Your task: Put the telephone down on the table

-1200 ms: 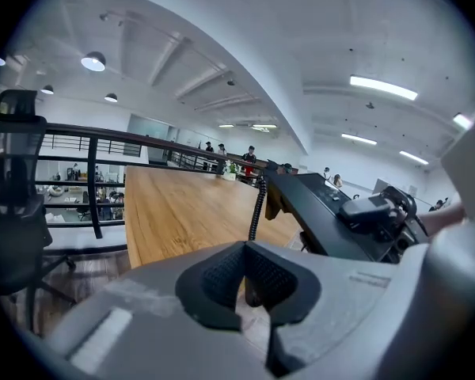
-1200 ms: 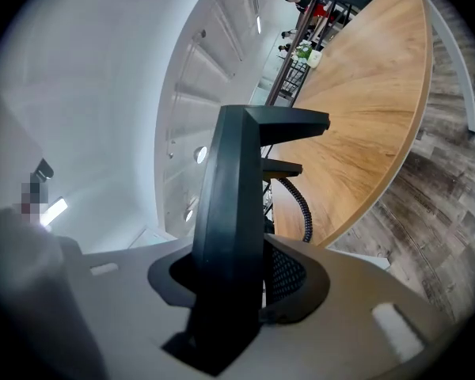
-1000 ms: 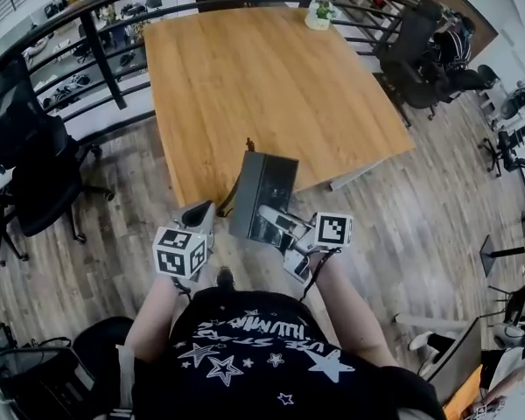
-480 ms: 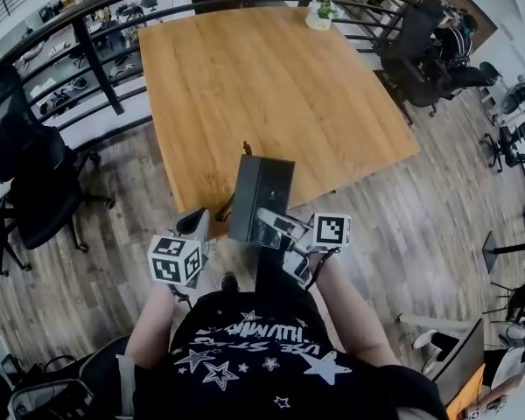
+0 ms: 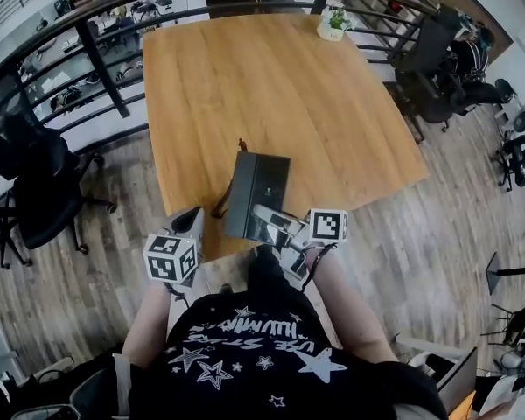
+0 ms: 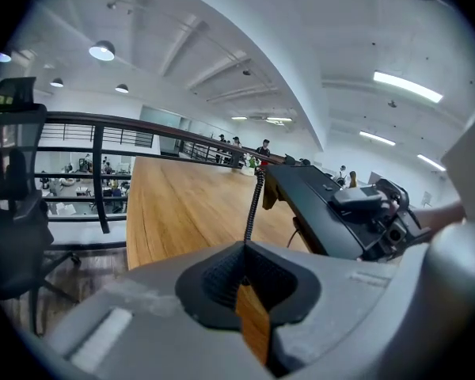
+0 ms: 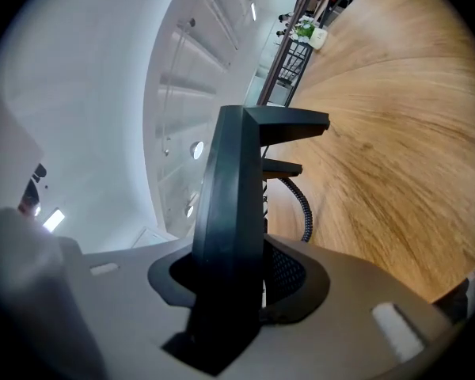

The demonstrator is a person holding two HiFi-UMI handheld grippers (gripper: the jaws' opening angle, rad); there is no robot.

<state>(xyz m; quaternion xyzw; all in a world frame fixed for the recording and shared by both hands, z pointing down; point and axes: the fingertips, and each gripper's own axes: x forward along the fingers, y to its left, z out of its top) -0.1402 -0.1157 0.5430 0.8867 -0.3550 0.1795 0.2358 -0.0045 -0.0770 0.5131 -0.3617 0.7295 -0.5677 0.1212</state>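
The telephone [image 5: 258, 191], a flat black box, hangs tilted over the near edge of the wooden table [image 5: 262, 86]. My right gripper [image 5: 269, 223] is shut on its near end; in the right gripper view the black body [image 7: 229, 212] stands edge-on between the jaws. A dark braided cord [image 6: 253, 204] runs from the telephone [image 6: 324, 204] down into my left gripper [image 6: 245, 271], whose jaws are closed on it. In the head view the left gripper [image 5: 191, 223] sits just left of the telephone, by the table's near corner, with the cord [image 5: 219, 206] looping across to it.
A small potted plant [image 5: 332, 23] stands at the table's far edge. A black railing [image 5: 96, 59] runs behind and left of the table. Black office chairs [image 5: 26, 182] stand at the left, and more chairs [image 5: 437, 68] at the right on the wood floor.
Both grippers and the telephone have moved forward together. The telephone now hangs further over the table's near edge. Neither grip has changed.
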